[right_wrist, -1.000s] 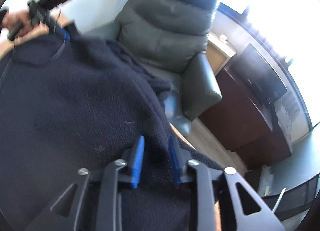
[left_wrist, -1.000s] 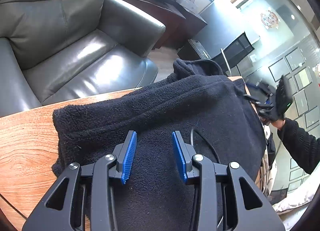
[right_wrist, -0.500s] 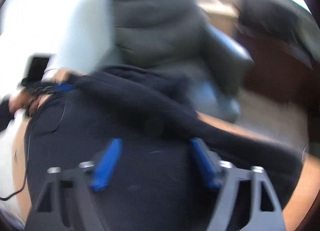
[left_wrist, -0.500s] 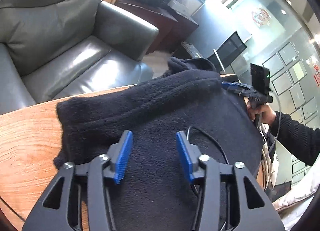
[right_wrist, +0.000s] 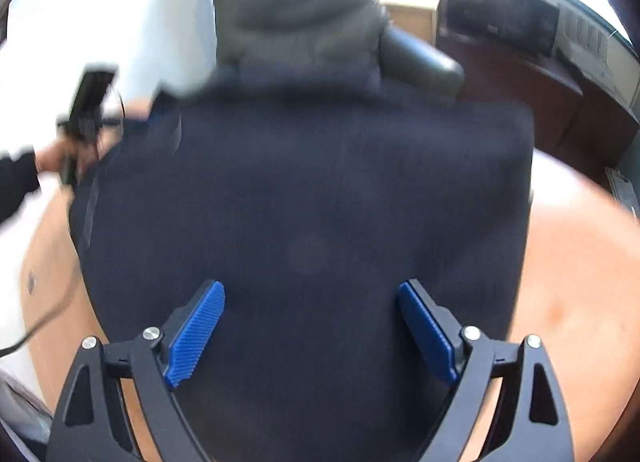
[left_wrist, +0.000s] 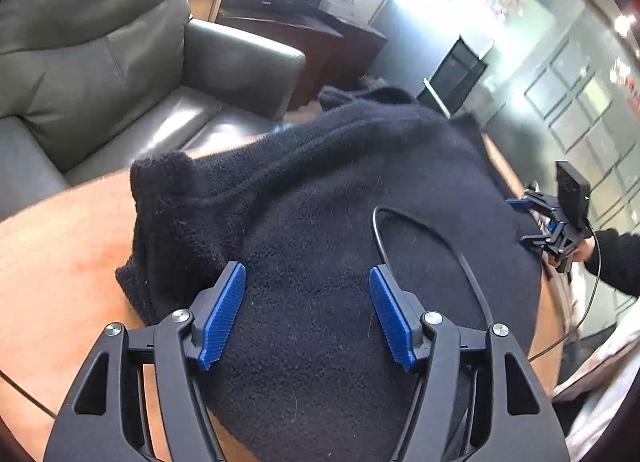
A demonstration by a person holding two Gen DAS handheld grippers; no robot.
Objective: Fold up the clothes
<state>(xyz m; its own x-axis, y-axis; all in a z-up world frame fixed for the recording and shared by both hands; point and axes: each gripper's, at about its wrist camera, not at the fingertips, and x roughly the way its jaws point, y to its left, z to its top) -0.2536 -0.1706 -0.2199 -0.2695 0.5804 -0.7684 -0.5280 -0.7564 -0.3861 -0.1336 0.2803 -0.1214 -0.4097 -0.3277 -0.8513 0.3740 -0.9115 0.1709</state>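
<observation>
With both sets of fingers [left_wrist: 307, 314] [right_wrist: 310, 332] just sprung apart, the fleece [left_wrist: 360, 202] beneath them lies released on the tabletop [left_wrist: 60, 254]; fold done.

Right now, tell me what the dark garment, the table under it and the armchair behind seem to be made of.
Garment: dark navy fleece or a similar fuzzy knit, matte, with loose fibres and lint on its nap.
Table: wood or wood-look laminate, warm orange-brown, smooth with a faint sheen.
Armchair: grey leather or faux leather, glossy highlights on creased, padded cushions.
</observation>
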